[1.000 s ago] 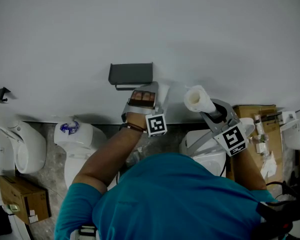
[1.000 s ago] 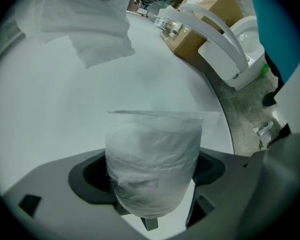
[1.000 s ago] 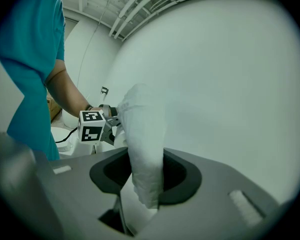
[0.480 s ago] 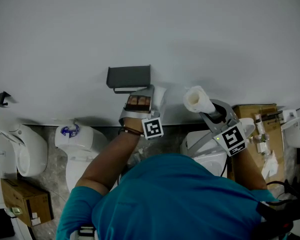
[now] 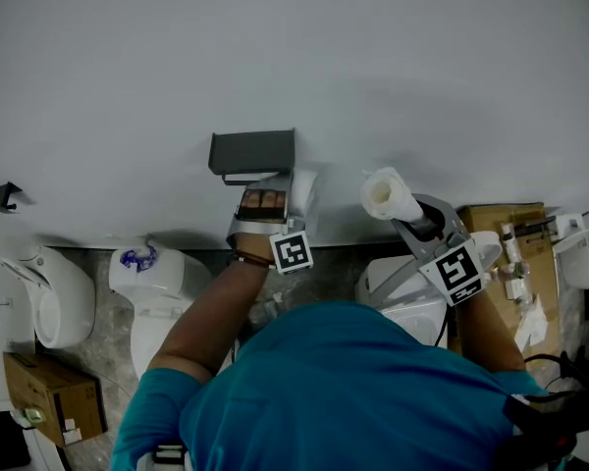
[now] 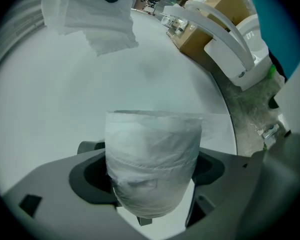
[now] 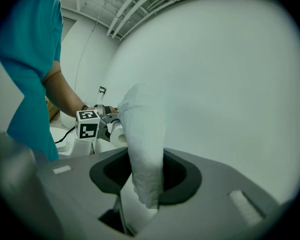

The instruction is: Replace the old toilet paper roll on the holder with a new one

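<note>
Clamps the left tongs (image 6: 152, 176) on a plump white toilet paper roll (image 6: 152, 144), squeezing it from both sides with the wrap dented in. Holds that roll up against the pale wall (image 5: 373, 57), just below the dark holder (image 5: 252, 150) and near its right end, seemingly apart from the bar in the head view. Clamps the right tongs (image 7: 145, 179) on a thinner roll (image 7: 142, 129), pressing it nearly flat, with a loose sheet trailing down from it. Holds this thinner roll up to the right of the holder, well apart from it, showing its hollow core to the head view. Stands in a teal shirt (image 5: 344, 391) above a white toilet (image 5: 157, 292) and a cardboard box (image 5: 49, 391) down on the floor
</note>
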Motion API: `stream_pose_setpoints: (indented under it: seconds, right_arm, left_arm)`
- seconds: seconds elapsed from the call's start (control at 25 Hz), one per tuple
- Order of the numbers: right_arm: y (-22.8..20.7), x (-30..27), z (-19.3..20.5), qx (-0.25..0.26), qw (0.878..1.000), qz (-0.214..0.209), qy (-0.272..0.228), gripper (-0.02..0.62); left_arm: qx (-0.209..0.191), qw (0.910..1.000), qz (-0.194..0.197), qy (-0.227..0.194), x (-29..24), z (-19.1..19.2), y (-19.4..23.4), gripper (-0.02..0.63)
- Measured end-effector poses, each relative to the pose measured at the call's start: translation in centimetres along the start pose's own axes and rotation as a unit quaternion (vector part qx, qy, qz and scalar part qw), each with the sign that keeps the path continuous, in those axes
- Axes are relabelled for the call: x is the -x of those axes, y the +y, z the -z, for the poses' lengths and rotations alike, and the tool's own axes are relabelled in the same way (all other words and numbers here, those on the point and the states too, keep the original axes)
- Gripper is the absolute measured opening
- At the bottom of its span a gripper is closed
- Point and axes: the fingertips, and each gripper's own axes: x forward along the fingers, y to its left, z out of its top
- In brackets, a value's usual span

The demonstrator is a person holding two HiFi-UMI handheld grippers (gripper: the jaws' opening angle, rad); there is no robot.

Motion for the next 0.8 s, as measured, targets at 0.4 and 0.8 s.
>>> stream_pose_setpoints:
  seconds: [0.4,0.8]
  right_arm:
    - [0.1,0.0,-0.3,0.004,1.000,-0.002,-0.001,0.140]
    - [0.2,0.1,-0.4,0.003,1.000,-0.001,0.003,0.140]
  left_arm:
    - [-0.006,0.9991,-0.023,0.035,0.1,2.6,0.8,0.451]
    - [0.019,0.9988,-0.013,0.044,0.1,4.4,0.9,0.451]
